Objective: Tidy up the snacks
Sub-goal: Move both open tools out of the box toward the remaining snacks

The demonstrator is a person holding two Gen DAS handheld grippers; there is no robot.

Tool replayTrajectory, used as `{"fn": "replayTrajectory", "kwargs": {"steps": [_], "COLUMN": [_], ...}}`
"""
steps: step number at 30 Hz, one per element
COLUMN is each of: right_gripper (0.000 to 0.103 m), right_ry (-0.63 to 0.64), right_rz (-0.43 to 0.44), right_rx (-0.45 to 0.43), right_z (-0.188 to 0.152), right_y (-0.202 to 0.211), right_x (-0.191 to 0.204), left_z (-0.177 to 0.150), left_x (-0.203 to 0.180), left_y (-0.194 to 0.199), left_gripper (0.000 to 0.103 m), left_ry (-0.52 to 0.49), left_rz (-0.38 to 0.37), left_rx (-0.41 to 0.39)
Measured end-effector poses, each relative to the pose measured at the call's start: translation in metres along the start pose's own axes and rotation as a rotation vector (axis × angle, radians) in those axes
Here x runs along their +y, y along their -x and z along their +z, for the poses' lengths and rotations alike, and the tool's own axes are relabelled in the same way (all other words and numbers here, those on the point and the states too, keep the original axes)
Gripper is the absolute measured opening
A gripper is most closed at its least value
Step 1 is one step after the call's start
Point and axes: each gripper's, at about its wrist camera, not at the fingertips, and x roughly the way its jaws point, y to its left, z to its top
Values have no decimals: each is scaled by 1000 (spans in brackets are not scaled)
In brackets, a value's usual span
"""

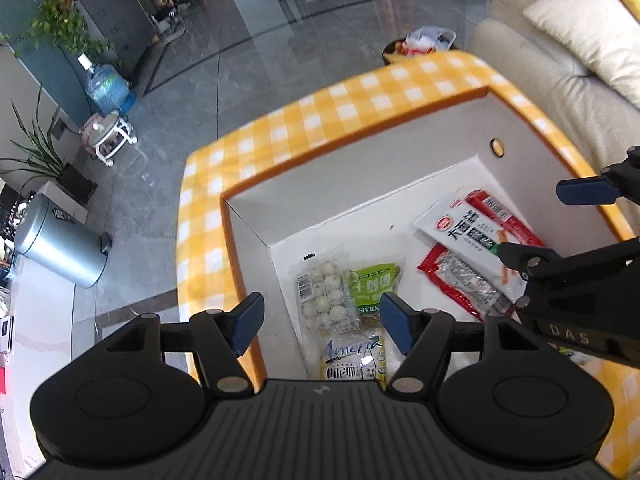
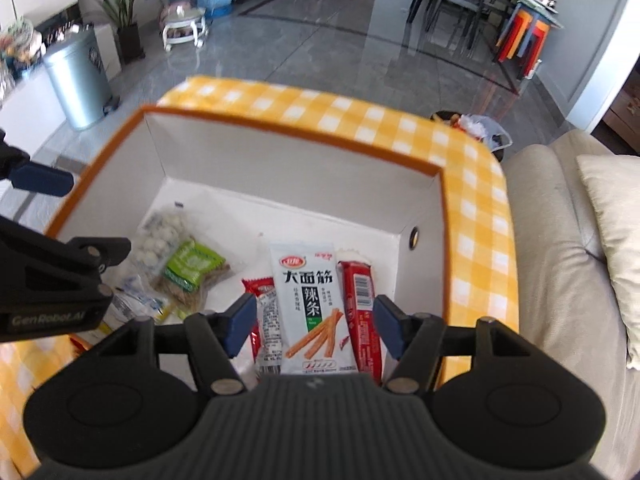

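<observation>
Open white cardboard boxes with an orange rim: one, on the yellow-and-white checked counter.
White spicy-strip packets with black lettering: one.
Red plastic snack packets: two, one on each side of the white one, the other partly covered.
Clear bags of pale round balls: one.
Green-labelled snack bags: one.
Yellow-and-white packets with blue script: one.
Black two-finger tools with blue pads: two, left tool and right tool.

Left claw: jaws apart, empty, angled steeply down. Right claw: jaws apart, empty, angled steeply down.
</observation>
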Motion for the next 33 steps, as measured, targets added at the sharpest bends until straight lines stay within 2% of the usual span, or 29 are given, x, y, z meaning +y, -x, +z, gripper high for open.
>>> {"fn": "replayTrajectory", "kwargs": {"steps": [8, 11, 18, 25, 29, 33], "right_gripper": [64, 67, 67, 67, 67, 67], "right_ry": [-74, -108, -199, -286, -298, -313], "right_rz": [22, 37, 31, 6, -30, -41], "right_rx": [-89, -127, -173, -187, -188, -174], "right_z": [-16, -28, -71, -118, -143, -163], "right_y": [53, 75, 112, 134, 137, 133], "right_x": [-3, -4, -9, -8, 0, 6], "left_z": [-16, -28, -59, -91, -108, -122], "left_x": [-4, -5, -8, -14, -19, -23], "left_y": [49, 65, 95, 116, 116, 106], "left_gripper": [78, 78, 78, 78, 78, 78], "left_ry": [-13, -6, 41, 84, 117, 128], "left_rz": [-9, -42, -45, -86, -117, -132], "left_rx": [-81, -87, -155, -212, -210, -167]}}
